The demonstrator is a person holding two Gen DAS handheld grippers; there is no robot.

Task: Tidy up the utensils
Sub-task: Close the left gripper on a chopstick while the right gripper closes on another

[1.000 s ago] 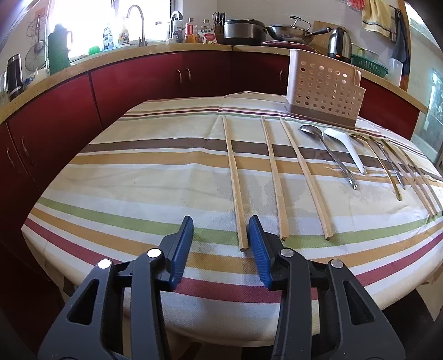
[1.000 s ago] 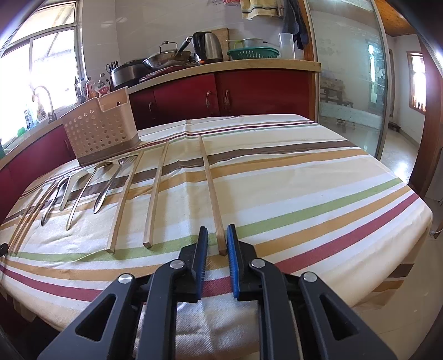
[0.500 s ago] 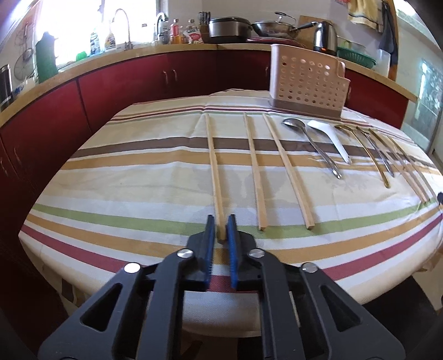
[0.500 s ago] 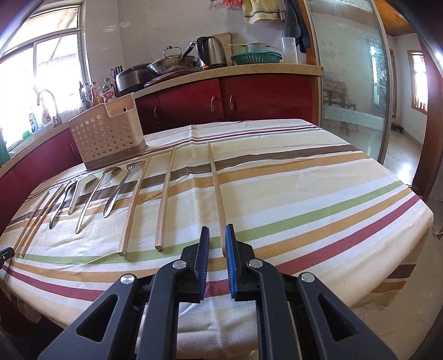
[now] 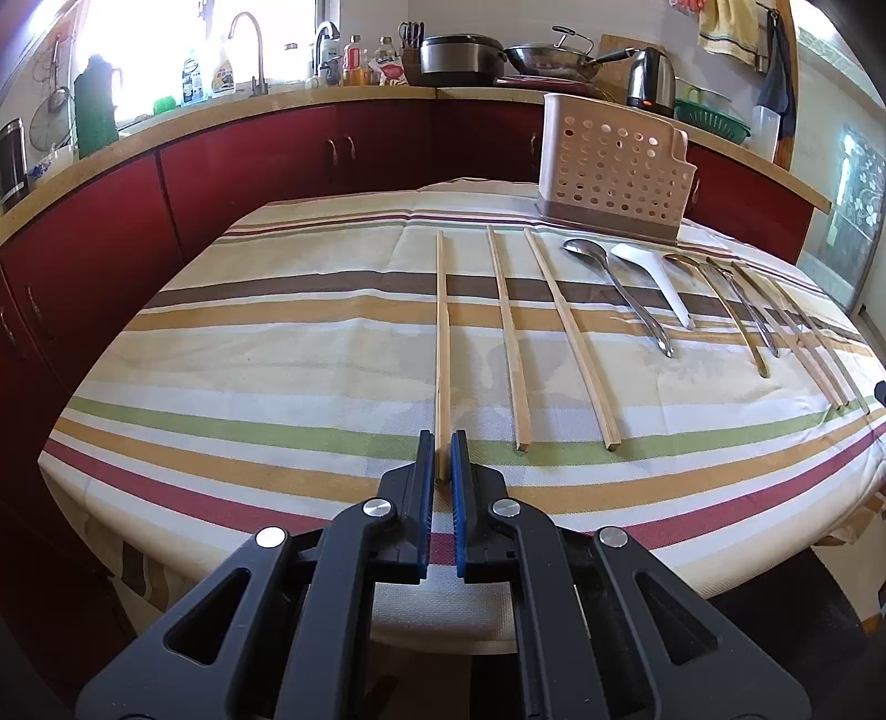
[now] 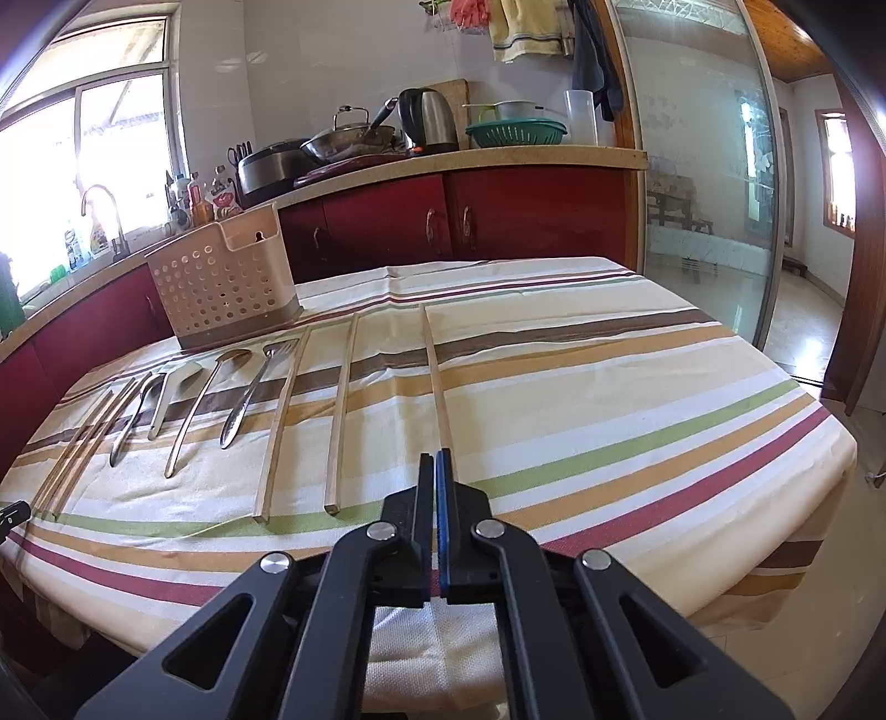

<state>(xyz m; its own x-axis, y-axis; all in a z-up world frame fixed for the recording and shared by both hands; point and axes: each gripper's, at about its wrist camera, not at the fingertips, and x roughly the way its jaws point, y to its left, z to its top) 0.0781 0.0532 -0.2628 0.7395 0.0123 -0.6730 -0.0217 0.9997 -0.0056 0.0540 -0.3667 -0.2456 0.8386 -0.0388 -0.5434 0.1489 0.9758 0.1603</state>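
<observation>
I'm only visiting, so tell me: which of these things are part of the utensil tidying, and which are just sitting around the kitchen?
Part of the job: wooden chopsticks, metal spoons, white spoon, fork, perforated caddy.

Just lying about: kettle, wok, green colander, bottles by the sink, hanging towel.

The right hand-held gripper [image 6: 435, 471] has its blue pads pressed together on the near end of a wooden chopstick [image 6: 436, 382] — the one farthest from the perforated beige caddy [image 6: 221, 282]. Between that chopstick and the caddy lie two more chopsticks [image 6: 342, 410], then a fork [image 6: 252, 390] and spoons — all on the striped worktop [image 6: 609, 399].
</observation>
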